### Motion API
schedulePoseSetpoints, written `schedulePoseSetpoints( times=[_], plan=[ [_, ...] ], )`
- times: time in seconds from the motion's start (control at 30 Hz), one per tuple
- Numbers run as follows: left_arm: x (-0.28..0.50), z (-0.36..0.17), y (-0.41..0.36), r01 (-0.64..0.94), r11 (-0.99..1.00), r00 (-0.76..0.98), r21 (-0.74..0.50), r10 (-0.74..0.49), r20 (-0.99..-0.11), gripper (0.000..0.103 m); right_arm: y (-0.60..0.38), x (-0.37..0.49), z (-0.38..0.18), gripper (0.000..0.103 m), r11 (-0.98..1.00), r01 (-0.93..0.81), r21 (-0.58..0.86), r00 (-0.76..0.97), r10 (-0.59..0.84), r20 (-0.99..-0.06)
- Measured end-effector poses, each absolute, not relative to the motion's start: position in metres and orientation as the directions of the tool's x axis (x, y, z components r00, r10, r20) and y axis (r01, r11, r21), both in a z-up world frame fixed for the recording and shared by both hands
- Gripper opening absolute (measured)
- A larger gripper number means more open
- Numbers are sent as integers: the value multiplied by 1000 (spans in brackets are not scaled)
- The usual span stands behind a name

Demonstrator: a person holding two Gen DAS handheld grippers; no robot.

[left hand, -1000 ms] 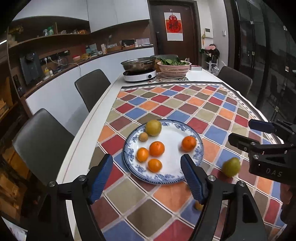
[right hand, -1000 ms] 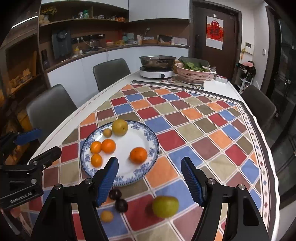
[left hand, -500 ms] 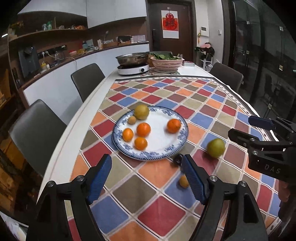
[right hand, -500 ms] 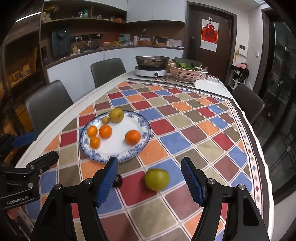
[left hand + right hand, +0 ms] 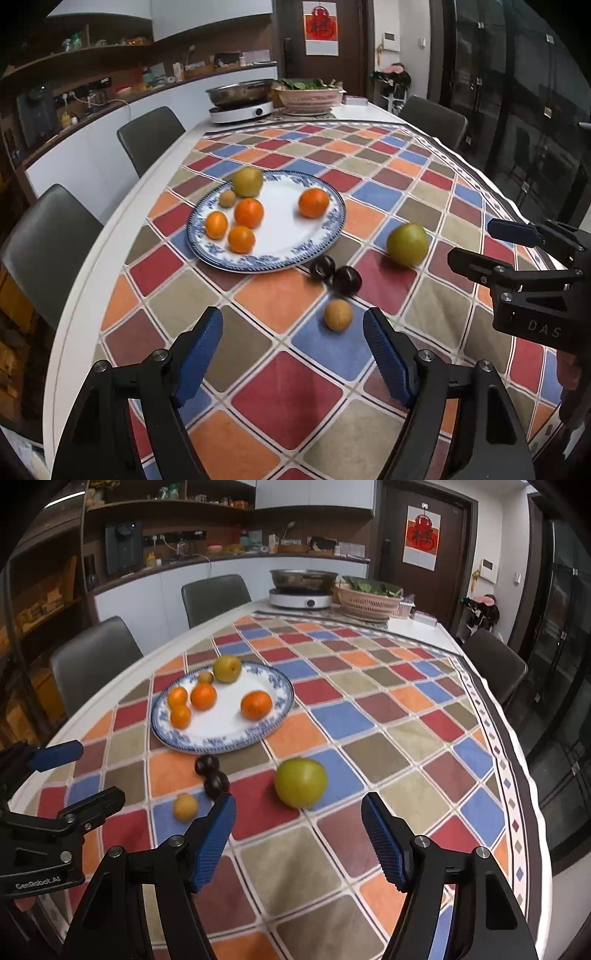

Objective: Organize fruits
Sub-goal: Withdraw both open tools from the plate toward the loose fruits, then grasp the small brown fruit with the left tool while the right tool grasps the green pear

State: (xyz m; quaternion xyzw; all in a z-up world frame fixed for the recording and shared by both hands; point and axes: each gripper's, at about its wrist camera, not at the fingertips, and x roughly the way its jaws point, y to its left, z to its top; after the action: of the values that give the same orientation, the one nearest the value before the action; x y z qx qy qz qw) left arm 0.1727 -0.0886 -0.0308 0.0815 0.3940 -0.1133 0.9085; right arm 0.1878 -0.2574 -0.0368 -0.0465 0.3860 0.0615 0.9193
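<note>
The left gripper (image 5: 293,354) fills the bottom of its own view with its blue-padded fingers spread wide and nothing between them. The right gripper (image 5: 299,834) sits the same way at the bottom of its view, jaws wide and empty; it also shows at the right edge of the left view.

Both look over a table (image 5: 85,295) covered by a checked cloth (image 5: 288,391) of red, blue, orange and olive squares. Left of centre in each frame stands a blue-and-white plate (image 5: 325,240) holding four oranges (image 5: 313,202), a yellow-green pear (image 5: 247,181) at its far rim, and a small tan fruit (image 5: 227,198) just beside the pear. Four fruits lie loose on the cloth below and right of the plate: two dark plums (image 5: 334,275) touching each other close to the plate's near rim, a small tan round fruit (image 5: 338,314) just above the left gripper's right finger, and a large green apple (image 5: 301,782) in the lower middle of the right view, above the gap between that gripper's fingers.

At the top of the frames, the table's far end carries a metal pot on a white cooker (image 5: 300,597) and a pink basket of greens (image 5: 369,600). Grey chairs (image 5: 94,661) line the left edge and one stands at the right. Beyond are a counter with shelves and a dark door with a red poster (image 5: 421,535). The cloth's right half lies bare up to its bordered edge.
</note>
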Motion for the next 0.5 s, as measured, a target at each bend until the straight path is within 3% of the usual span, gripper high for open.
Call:
schedulePoseSetpoints(
  times=[0.4,0.5],
  plan=[
    [181,-64,-105,337,940,632,52,-186,-752,77,-265,194,-66,71,983,-180,-46,655,85,-750],
    [188,-70,-106,345,938,614,34,-198,-764,71,-262,202,-71,71,978,-202,-51,649,94,-755]
  ],
)
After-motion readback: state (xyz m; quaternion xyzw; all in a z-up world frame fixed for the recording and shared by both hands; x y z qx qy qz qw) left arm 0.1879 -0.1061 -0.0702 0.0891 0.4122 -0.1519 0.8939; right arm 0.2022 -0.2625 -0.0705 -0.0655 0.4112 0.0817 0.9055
